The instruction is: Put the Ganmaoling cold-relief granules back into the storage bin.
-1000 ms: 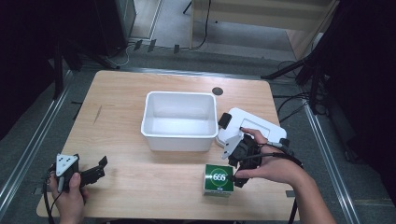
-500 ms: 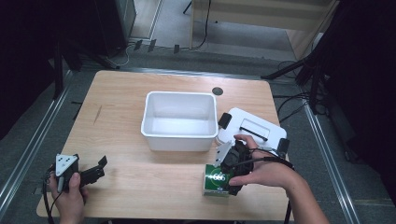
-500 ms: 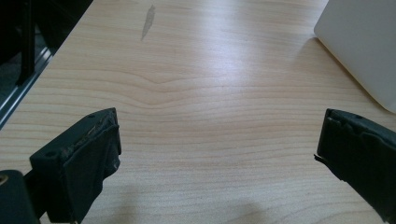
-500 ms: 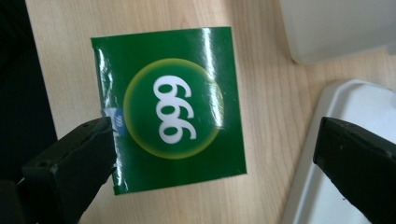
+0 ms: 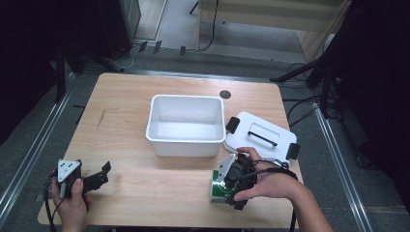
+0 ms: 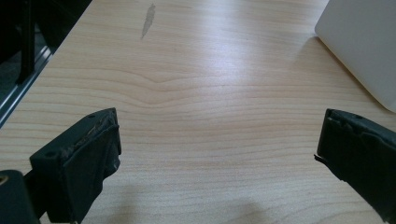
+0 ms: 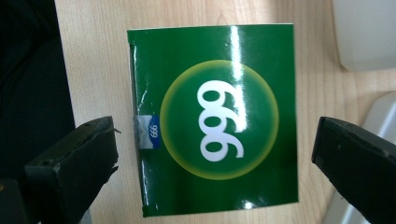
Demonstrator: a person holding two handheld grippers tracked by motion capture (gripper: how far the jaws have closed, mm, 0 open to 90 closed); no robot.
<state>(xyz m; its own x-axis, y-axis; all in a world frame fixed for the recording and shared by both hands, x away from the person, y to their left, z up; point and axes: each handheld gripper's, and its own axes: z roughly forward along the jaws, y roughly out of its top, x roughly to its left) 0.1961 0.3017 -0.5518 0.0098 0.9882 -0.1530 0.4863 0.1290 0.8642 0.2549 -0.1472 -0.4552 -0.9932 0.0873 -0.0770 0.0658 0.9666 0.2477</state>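
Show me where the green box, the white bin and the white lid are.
green box (image 7: 219, 121), right gripper view, on its printed top face.
white bin (image 5: 186, 144), high view, on its near outer wall.
white lid (image 5: 246, 137), high view, on a bare part of its top, left of the handle.

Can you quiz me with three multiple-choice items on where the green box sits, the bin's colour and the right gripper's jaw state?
1. Where is the green box?
A. inside the bin
B. on the table in front of the bin
C. on the lid

2. What colour is the bin?
A. white
B. blue
C. black

3. How do the right gripper's jaws stand?
A. shut on the box
B. open, either side of the box
C. shut on nothing

Answers: 1 B, the box lies on bare wood; 2 A, its walls are white; 3 B, gaps show between jaws and box.
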